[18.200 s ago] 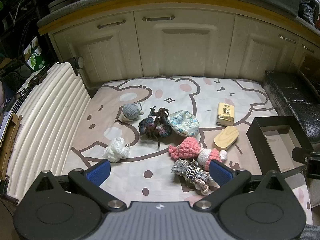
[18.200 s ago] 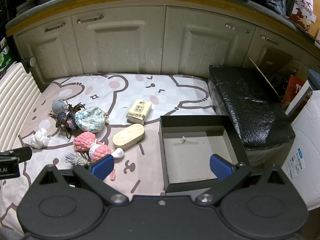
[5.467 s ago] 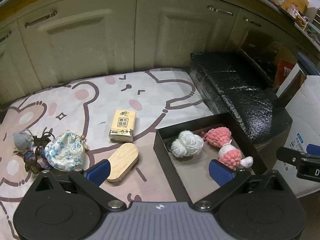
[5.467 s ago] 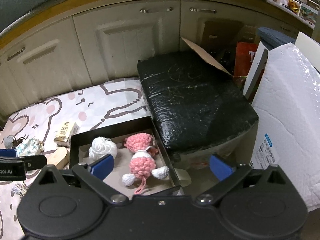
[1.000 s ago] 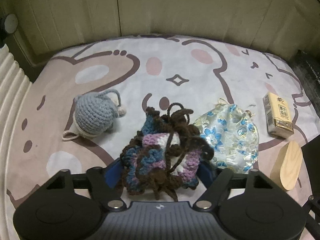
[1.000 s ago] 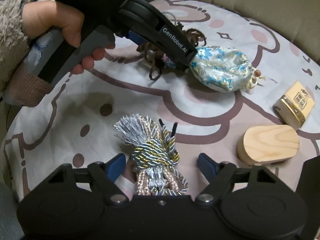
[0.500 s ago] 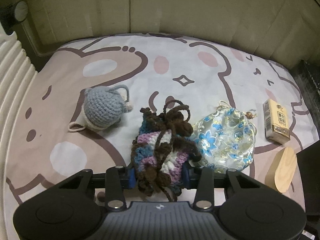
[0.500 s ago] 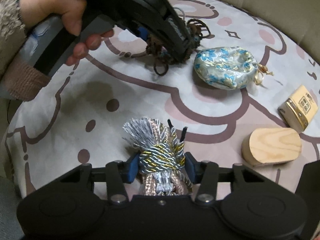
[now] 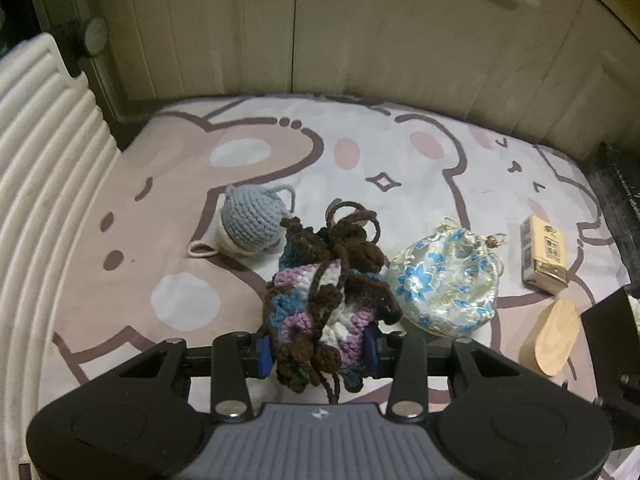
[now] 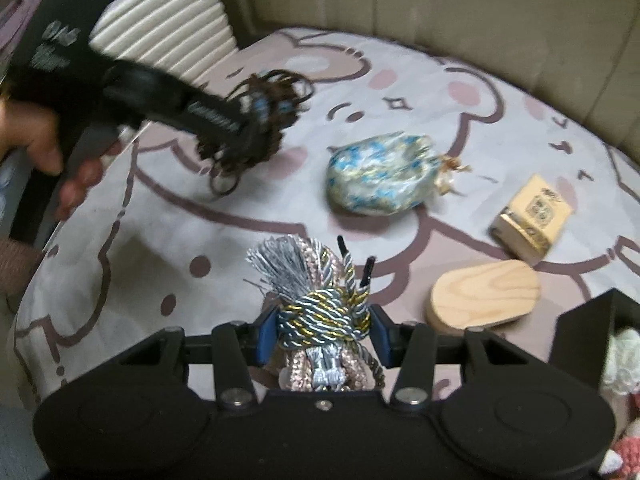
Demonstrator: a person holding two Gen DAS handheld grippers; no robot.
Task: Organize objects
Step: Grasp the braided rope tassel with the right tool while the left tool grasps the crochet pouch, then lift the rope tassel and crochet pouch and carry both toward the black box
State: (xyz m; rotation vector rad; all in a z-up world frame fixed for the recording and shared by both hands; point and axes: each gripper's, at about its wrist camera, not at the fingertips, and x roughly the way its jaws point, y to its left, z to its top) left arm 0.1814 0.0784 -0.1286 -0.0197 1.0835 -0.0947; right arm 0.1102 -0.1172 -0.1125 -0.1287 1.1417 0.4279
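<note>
My left gripper (image 9: 318, 352) is shut on a brown, blue and purple crochet pouch (image 9: 328, 300) and holds it above the bear-print mat (image 9: 256, 184); it also shows in the right wrist view (image 10: 256, 120), blurred. My right gripper (image 10: 322, 336) is shut on a grey, gold and pink rope tassel bundle (image 10: 320, 308), lifted off the mat. A grey crochet ball (image 9: 252, 220), a blue floral drawstring pouch (image 9: 444, 288), a yellow tissue pack (image 9: 544, 256) and an oval wooden block (image 9: 554, 336) lie on the mat. The black box (image 10: 584, 344) is at the right edge.
A white ribbed panel (image 9: 36, 184) borders the mat on the left. Cream cabinet doors (image 9: 320, 28) stand behind it. A black wrapped block (image 9: 624, 200) lies at the far right. White and pink crochet toys (image 10: 624, 360) show inside the black box.
Both grippers have closed on their objects and lifted them. The left gripper with the crochet pouch has risen off the mat; the right gripper has raised the tassel bundle.
</note>
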